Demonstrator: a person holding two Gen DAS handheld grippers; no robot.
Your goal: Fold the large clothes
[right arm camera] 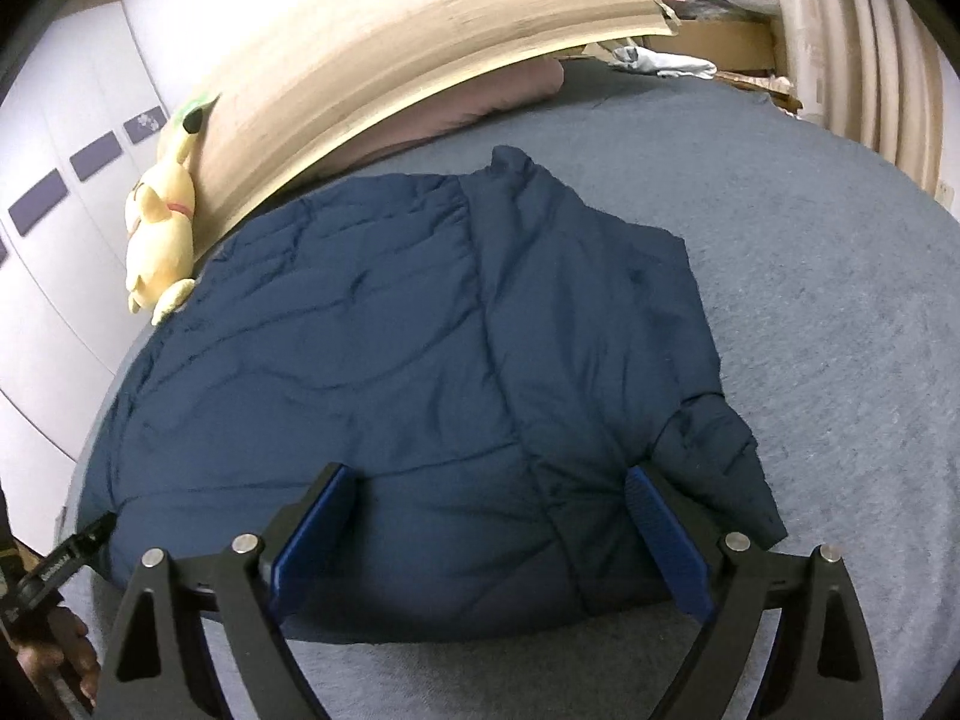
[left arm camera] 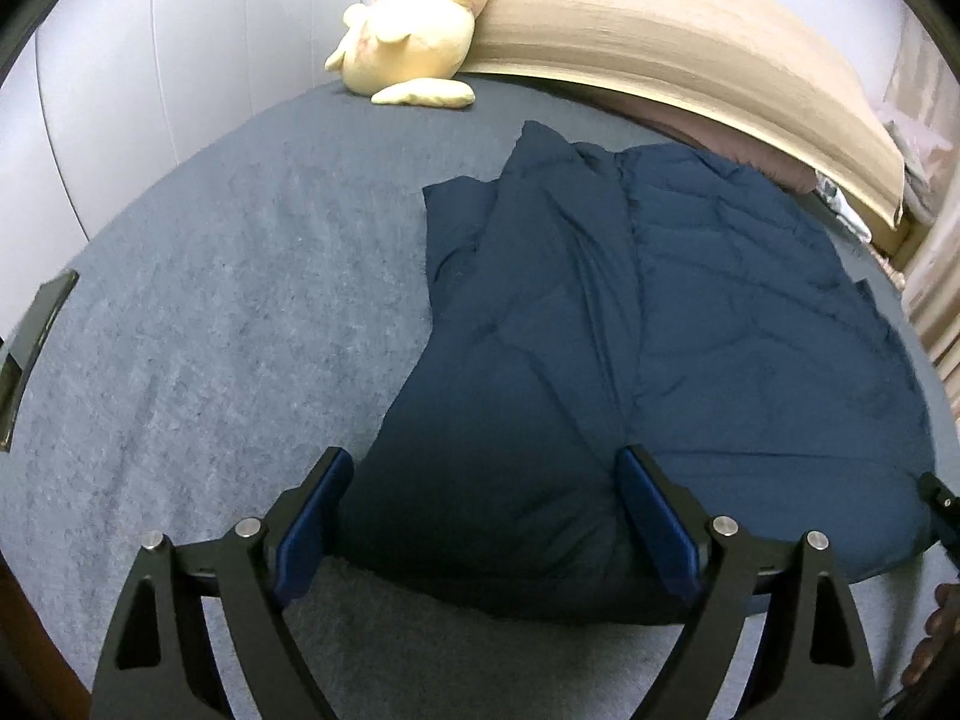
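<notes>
1. The jacket [right arm camera: 420, 348] is a dark blue quilted puffer. It lies spread on the bed [left arm camera: 210, 300], its near hem at the bed's front edge and its collar toward the headboard [right arm camera: 420, 36].
2. It looks soft, bulky and light. The padding will probably spring back against a fold, and the smooth shell may slide in a pinch.
3. One side panel already lies folded over the middle, and the sleeve on the jacket's other side sits bunched near the hem.
4. A good hold is likely the hem corners or the folded edge, taking both layers of cloth deep between the pads.
5. The left hand-held gripper [left arm camera: 486, 468] hovers over the near hem with its fingers spread wide, holding nothing.
6. The right hand-held gripper [right arm camera: 489, 480] is likewise spread over the hem, beside the bunched sleeve, and empty.
7. The bed's grey-blue cover looks napped, so the jacket may drag a little.
8. A yellow plush toy [left arm camera: 414, 30] leans against the headboard, well apart from the jacket's hem. White wardrobe doors [right arm camera: 66, 204] stand beyond the toy.
</notes>
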